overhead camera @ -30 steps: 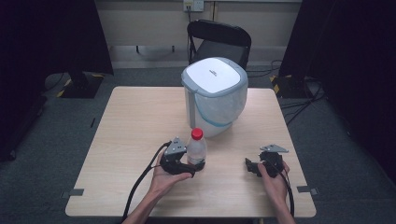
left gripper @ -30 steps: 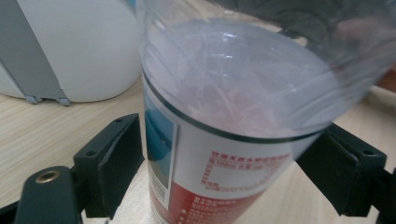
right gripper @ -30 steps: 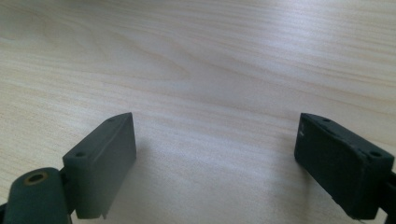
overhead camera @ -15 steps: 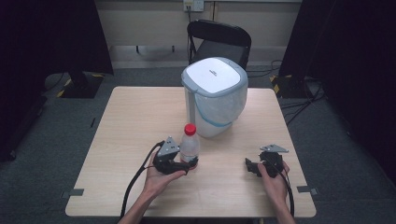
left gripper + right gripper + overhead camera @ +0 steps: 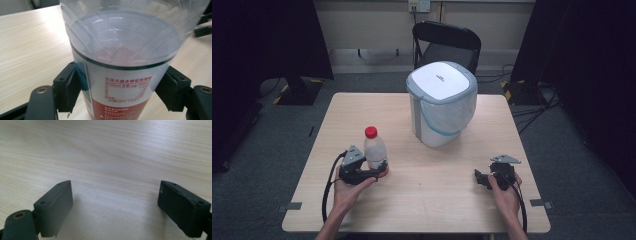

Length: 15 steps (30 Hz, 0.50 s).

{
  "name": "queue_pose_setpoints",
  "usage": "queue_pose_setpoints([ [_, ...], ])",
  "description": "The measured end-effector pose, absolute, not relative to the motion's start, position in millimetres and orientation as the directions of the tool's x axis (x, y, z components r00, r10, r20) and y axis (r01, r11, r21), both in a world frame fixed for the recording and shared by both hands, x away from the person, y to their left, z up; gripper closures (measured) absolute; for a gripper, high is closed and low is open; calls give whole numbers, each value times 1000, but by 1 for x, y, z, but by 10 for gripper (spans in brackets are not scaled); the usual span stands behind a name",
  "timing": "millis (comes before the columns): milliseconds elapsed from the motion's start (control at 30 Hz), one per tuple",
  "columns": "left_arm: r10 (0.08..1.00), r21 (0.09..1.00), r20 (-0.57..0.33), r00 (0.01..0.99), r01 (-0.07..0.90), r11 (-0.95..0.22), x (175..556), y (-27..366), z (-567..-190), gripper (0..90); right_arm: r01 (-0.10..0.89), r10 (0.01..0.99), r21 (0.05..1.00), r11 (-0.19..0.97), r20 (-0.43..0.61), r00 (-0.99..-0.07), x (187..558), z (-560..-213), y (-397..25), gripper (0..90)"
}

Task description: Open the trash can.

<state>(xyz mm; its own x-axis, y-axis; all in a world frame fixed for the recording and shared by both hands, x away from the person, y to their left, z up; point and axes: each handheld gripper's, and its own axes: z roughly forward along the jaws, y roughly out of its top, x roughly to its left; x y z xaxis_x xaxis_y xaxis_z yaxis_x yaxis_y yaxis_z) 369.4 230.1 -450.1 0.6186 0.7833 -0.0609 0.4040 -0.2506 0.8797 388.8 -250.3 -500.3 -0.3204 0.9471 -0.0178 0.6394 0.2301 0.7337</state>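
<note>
Lab recording room, black curtains (image 5: 267, 40), taped table (image 5: 422, 200), cabled floor (image 5: 542, 105)

The clear plastic bottle (image 5: 120, 50) stands very close to the camera, between the two black jaws of the left gripper (image 5: 117, 92). Both pads press on its lower part, one at each side, on the white and red label (image 5: 122, 92) with small printed text. Behind it lies the pale wooden table (image 5: 32, 42) — its grain runs across. The bottle looks upright.
</note>
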Motion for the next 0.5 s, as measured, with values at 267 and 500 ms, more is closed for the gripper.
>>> queue_pose_setpoints([
  [267,858,878,-44,512,430,-211,365,281,-453,276,639,947,734,230,-18,-321,389,-500,-250,116],
  [500,893,882,-21,449,429,-195,354,310,-455,276,639,947,734,230,-18,-320,389,-500,-250,116],
])
